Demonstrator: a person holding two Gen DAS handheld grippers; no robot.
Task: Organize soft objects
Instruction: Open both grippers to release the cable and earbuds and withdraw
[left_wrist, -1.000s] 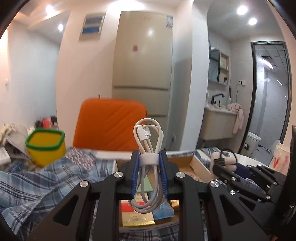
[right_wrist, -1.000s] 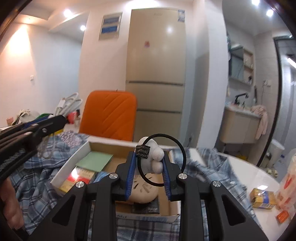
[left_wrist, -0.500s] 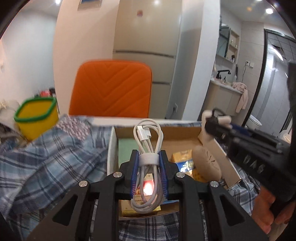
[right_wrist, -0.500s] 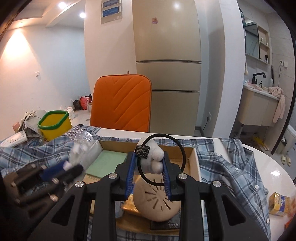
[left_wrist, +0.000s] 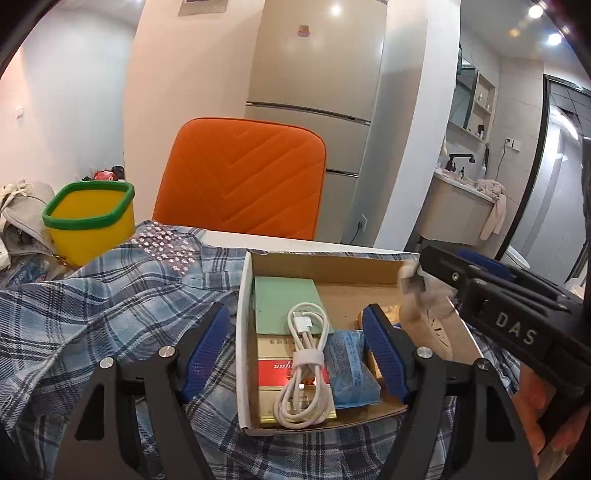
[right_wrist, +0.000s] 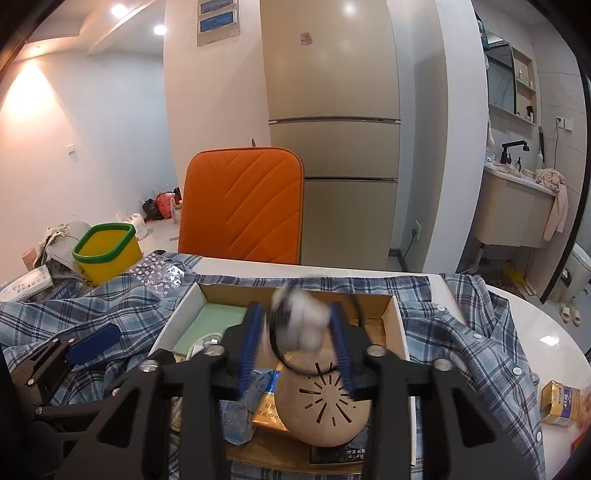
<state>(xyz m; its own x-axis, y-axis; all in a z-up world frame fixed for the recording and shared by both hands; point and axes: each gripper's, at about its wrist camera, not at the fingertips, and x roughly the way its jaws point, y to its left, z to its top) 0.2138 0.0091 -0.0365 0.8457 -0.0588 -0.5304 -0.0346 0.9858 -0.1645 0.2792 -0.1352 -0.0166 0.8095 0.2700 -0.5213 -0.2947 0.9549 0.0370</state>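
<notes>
In the left wrist view my left gripper (left_wrist: 293, 314) has its jaws opening, wide apart with nothing pressed between them. The coiled white cable (left_wrist: 304, 362) lies loose in the cardboard box (left_wrist: 243, 332), on a red and gold carton. In the right wrist view my right gripper (right_wrist: 296, 332) hovers over the same box (right_wrist: 400, 332), its jaws opening. A white plush hair tie with a black ring (right_wrist: 303, 321) is blurred between the pads, which no longer press on it. Below it sits a beige round piece with slits (right_wrist: 325, 402). The right gripper (left_wrist: 480, 288) also shows over the box's right side.
The box lies on a blue plaid shirt (left_wrist: 110, 306) spread over a white table (right_wrist: 546, 332). It also holds a green pad (left_wrist: 284, 306) and a blue packet (left_wrist: 351, 365). A yellow tub (left_wrist: 90, 218) stands left, an orange chair (left_wrist: 243, 184) behind, a small yellow carton (right_wrist: 557, 402) right.
Both grippers came closer over the box. The left jaws opened and the cable dropped into the box. The right jaws parted from the hair tie, which now blurs between them.
</notes>
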